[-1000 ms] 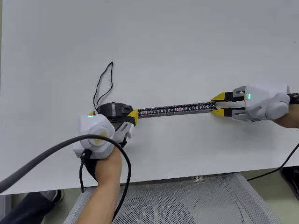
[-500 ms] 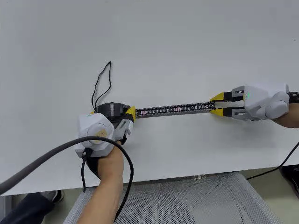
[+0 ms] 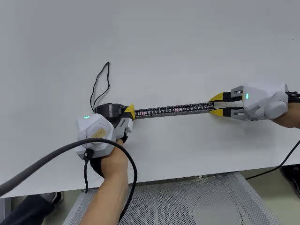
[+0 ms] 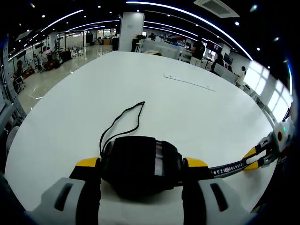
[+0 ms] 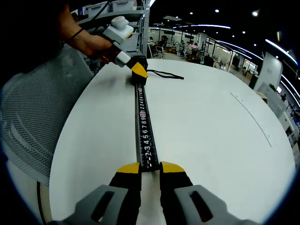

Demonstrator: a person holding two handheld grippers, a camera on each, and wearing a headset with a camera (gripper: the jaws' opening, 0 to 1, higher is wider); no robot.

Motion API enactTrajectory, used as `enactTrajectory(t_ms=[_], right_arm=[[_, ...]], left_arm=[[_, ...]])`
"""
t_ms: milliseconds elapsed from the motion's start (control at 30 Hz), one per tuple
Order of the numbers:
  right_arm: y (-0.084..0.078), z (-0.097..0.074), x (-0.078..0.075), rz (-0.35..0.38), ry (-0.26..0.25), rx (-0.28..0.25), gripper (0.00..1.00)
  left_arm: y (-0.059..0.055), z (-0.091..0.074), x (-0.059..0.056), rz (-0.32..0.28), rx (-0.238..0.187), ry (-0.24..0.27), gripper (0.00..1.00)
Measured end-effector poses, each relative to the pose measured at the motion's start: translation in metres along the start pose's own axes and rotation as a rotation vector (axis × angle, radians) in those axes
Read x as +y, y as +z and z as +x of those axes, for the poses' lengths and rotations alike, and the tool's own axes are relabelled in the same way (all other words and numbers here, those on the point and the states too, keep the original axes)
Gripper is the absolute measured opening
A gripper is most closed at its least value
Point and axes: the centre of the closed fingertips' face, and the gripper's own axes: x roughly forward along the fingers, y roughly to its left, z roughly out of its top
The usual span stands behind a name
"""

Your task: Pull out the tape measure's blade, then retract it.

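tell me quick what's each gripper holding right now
Left gripper: shut on the black round tape measure case.
Right gripper: shut on the end of the black numbered steel blade.

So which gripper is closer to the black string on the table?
Left. The left gripper is shut on the tape measure case, where the black string starts. The right gripper pinches the blade's far end, well away.
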Motion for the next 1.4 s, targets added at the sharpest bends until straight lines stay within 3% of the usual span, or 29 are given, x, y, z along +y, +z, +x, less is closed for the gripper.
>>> enactTrajectory(t_ms=[567,1400], right_arm=[[0.003,-0.001,0.001,-0.009,-0.001,0.004,0.13],[0.011,0.000,0.003,-0.011,-0.006,-0.009,0.13]], left_arm=[[-0.001,0.000,0.001,0.006,0.034,0.012,0.66],[-0.003,-0.003,0.003,-0.033,0.020,-0.011,0.65]])
